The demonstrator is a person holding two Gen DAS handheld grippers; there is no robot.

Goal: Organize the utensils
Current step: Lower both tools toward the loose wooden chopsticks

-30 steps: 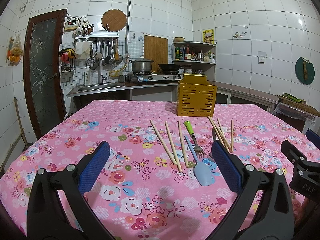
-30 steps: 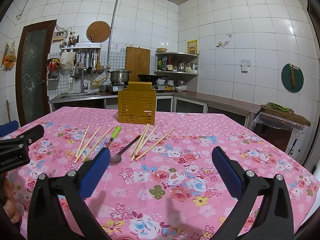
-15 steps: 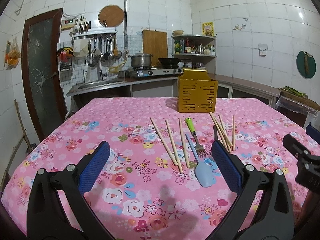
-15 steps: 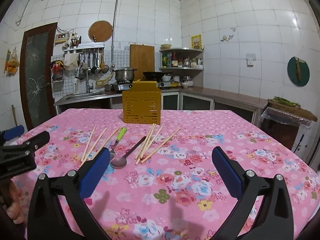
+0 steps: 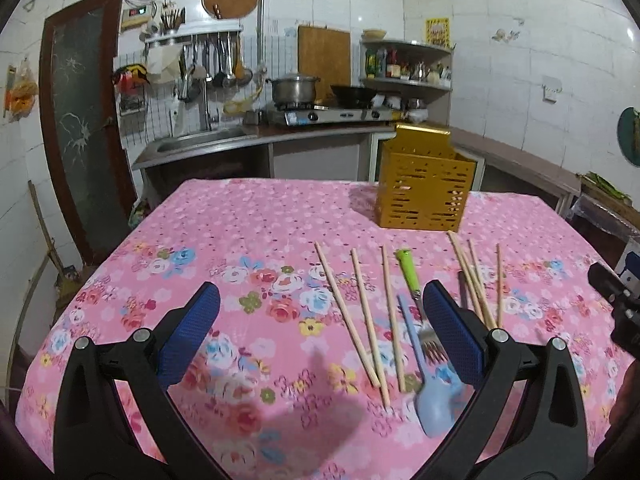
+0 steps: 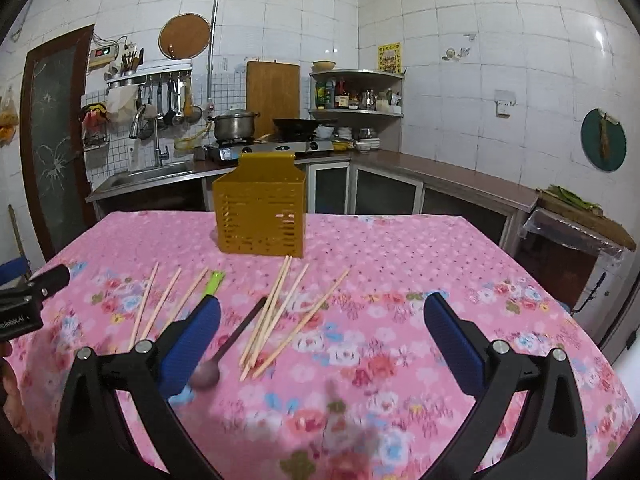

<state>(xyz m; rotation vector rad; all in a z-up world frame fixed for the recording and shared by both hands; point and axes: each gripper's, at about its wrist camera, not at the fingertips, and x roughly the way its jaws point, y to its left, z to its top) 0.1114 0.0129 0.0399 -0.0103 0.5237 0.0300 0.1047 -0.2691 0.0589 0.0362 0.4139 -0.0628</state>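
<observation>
1. While nothing had yet been lifted, the left gripper (image 5: 320,332) hovered low over the pink floral tablecloth (image 5: 240,240) with its blue pads spread wide and holding nothing.
2. Just right of its middle lay three chopsticks (image 5: 362,316), side by side and fanned slightly, flat on the cloth.
3. Further right lay the green-handled fork (image 5: 414,300) and the pale blue spoon (image 5: 430,396); the spoon's handle crossed close to the fork's tines, so closing on one would likely have dragged the other along.
4. The yellow slotted holder (image 6: 260,216) stood upright at the far side of the table, well apart from every utensil.
5. Near it in the right view, a bundle of four chopsticks (image 6: 280,312) overlapped one another, beside a dark-handled spoon (image 6: 224,348); a pinch there might have caught only some sticks and let the rest roll or scatter.
6. The right gripper (image 6: 322,338) also hung spread and empty above the cloth.
7. As both grippers sat close together, reaching for the middle pieces at once risked a collision.
</observation>
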